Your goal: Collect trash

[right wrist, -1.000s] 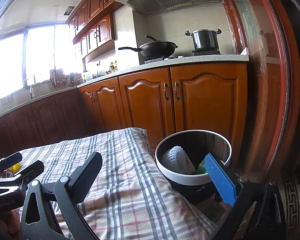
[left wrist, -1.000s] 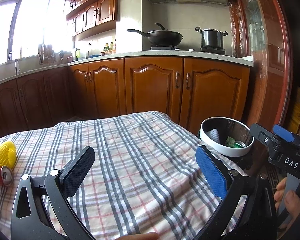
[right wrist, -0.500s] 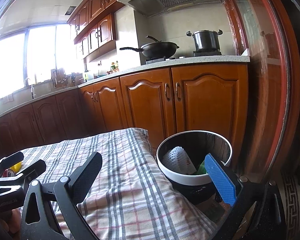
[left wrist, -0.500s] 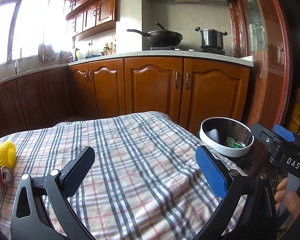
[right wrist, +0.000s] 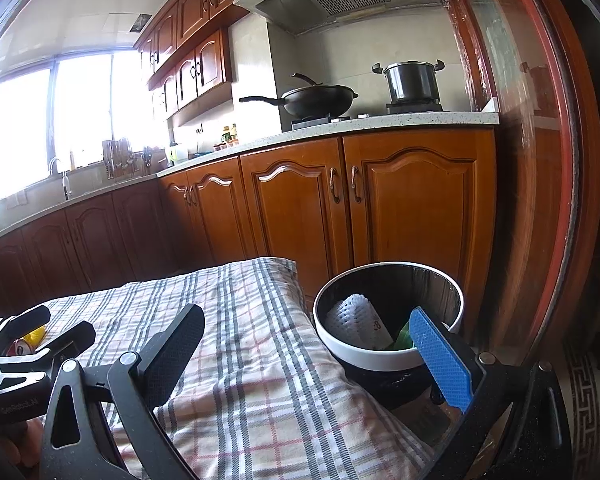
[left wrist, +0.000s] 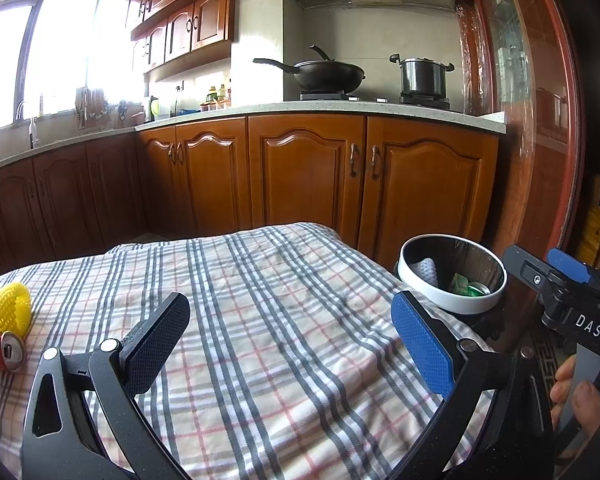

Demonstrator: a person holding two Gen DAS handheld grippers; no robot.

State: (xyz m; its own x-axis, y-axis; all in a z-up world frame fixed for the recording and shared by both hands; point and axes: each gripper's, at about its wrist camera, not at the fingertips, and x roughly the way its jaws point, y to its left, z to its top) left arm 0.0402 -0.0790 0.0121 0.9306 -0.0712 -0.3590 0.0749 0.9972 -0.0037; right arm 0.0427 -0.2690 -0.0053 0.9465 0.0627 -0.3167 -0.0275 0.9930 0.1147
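Note:
A round trash bin [left wrist: 452, 303] with a white rim stands beside the table's right edge; it also shows in the right wrist view [right wrist: 364, 350]. It holds a white foam net [right wrist: 354, 320], green wrapper [left wrist: 460, 283] and a can. A yellow foam net [left wrist: 10, 309] and a crushed red can [left wrist: 4, 350] lie at the table's left edge. My left gripper [left wrist: 290, 344] is open and empty above the checked cloth. My right gripper [right wrist: 306, 354] is open and empty by the bin, over the table's right edge.
The table carries a checked cloth [left wrist: 268, 300]. Wooden kitchen cabinets [left wrist: 308, 176] stand behind it, with a wok [left wrist: 324, 74] and a pot [left wrist: 422, 76] on the counter. A glass door with a red frame [right wrist: 556, 184] is at the right.

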